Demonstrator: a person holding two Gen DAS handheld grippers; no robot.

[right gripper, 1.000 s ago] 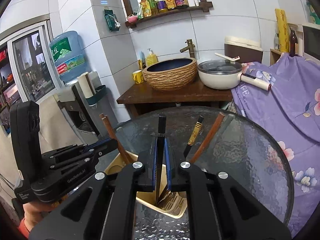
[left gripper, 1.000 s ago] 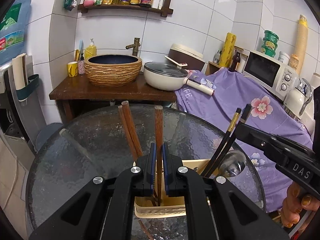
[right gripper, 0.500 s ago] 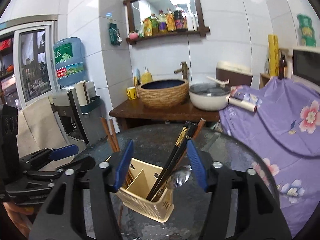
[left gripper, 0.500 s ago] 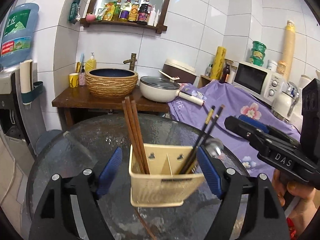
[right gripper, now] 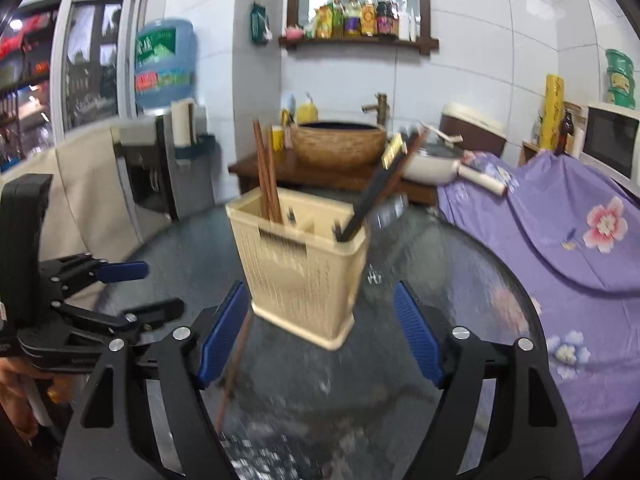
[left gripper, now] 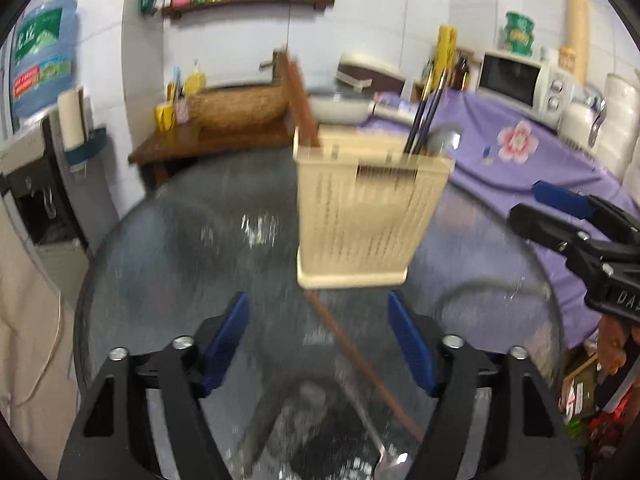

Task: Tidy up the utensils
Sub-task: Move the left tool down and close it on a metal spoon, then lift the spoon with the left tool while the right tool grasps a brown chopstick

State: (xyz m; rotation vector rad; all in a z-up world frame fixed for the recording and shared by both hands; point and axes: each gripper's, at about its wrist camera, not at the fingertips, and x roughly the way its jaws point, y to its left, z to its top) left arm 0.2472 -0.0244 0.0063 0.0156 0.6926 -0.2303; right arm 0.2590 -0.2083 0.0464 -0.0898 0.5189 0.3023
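Cream slatted plastic utensil caddy (left gripper: 366, 216) stands upright on the round dark textured-glass table (left gripper: 160, 264), roughly mid-table, divided into compartments. Brown wooden chopsticks (right gripper: 266, 172) stand in the caddy's left-hand compartment as seen from the right wrist view, near upright. Black chopsticks with gold bands (right gripper: 380, 184) lean out of the opposite end compartment, tilted toward the purple floral cloth (right gripper: 560, 220); a metal spoon bowl (left gripper: 442, 140) shows beside them in the left wrist view. One loose brown wooden chopstick (left gripper: 362, 364) lies flat on the glass just in front of the caddy, running diagonally toward the near edge; a metal utensil tip (left gripper: 390, 462) lies near its lower end, blurred, cannot tell what kind. Left gripper (left gripper: 318, 346), black with blue pads, sits in front of the caddy, jaws wide apart but closing, nothing pressed between the pads; only the loose chopstick on the table shows in the gap below. Right gripper (right gripper: 318, 328) likewise in front of the caddy, jaws wide and opening, pads not touching the caddy, nothing held. Each gripper shows in the other's view off to the side, with a hand (left gripper: 612, 344) under the right one. Behind the table: dark wooden counter (right gripper: 280, 170) with woven basin sink (right gripper: 338, 146), white lidded pan (right gripper: 430, 162), white microwave (left gripper: 520, 82), blue water jug (right gripper: 166, 68). Both views motion-blurred.
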